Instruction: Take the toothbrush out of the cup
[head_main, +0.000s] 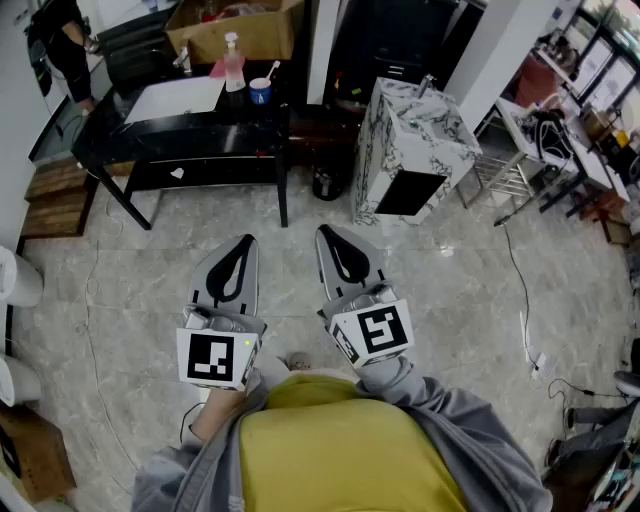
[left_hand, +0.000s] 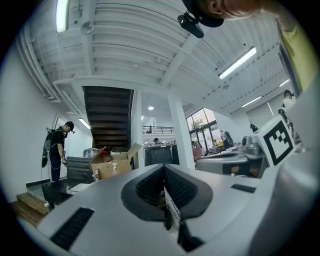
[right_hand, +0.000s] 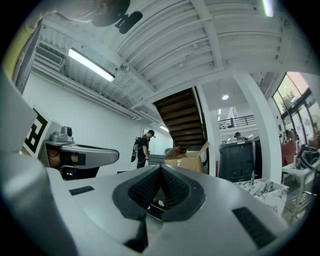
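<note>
Well ahead of left claw and right claw, on black worktop: blue cup, white toothbrush standing tilted inside. Just beside cup, toward left claw's side: pink pump bottle. Farther off still: open cardboard box. Left claw: clenched, pads together, nothing between. Right claw: clenched likewise, empty, just beside left claw. Both level above marbled floor, well apart from cup.

Head view looks steeply down from overhead, the black table far ahead; both gripper views look level along their jaws — sharing the cardboard box and staircase.
</note>
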